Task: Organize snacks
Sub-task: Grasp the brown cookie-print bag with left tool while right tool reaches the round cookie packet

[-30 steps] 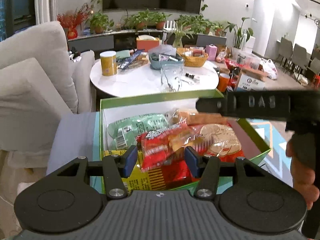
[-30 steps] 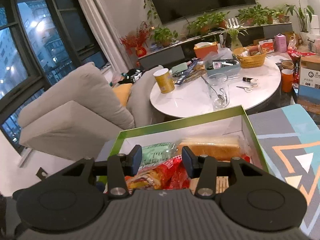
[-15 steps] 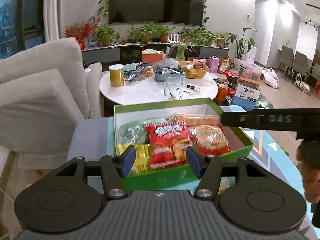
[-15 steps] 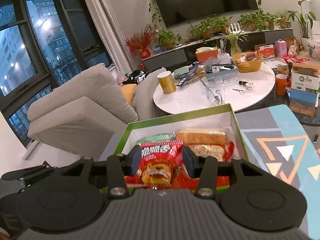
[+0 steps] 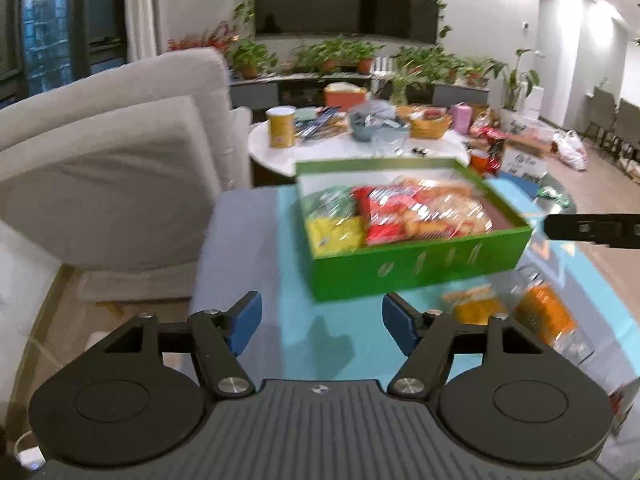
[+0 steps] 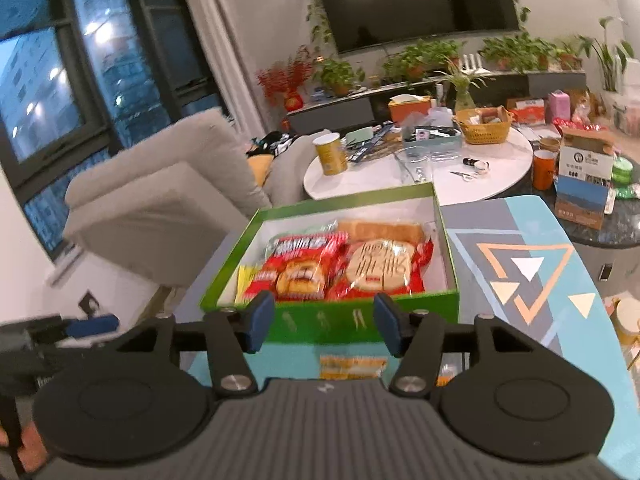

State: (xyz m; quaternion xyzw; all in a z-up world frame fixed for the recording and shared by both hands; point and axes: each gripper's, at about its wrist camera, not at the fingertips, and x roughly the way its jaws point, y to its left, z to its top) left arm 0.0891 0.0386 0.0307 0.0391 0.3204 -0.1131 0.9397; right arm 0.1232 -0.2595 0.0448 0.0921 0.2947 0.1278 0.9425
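A green box (image 5: 420, 266) (image 6: 360, 322) stands on the blue patterned table (image 5: 280, 280) (image 6: 528, 280). In it lie a red snack bag (image 5: 394, 216) (image 6: 304, 264), a yellow pack (image 5: 334, 232), a green pack (image 5: 328, 204) and a round cake pack (image 6: 380, 266). My left gripper (image 5: 322, 322) is open and empty, back from the box's near wall. My right gripper (image 6: 324, 322) is open and empty just before the near wall. Orange snack packs (image 5: 516, 308) lie on the table near the box; one also shows in the right wrist view (image 6: 352, 366).
A grey sofa (image 5: 112, 168) stands to the left. A white round table (image 6: 420, 176) crowded with a yellow can (image 6: 330, 154), a basket and cups stands behind the box. Cardboard boxes (image 6: 584, 176) sit at the right. The right gripper's body (image 5: 596, 230) reaches in from the right.
Both grippers have pulled back and up from the box. The red snack bag that lay between the fingers now rests inside the box. Both grippers stay open.
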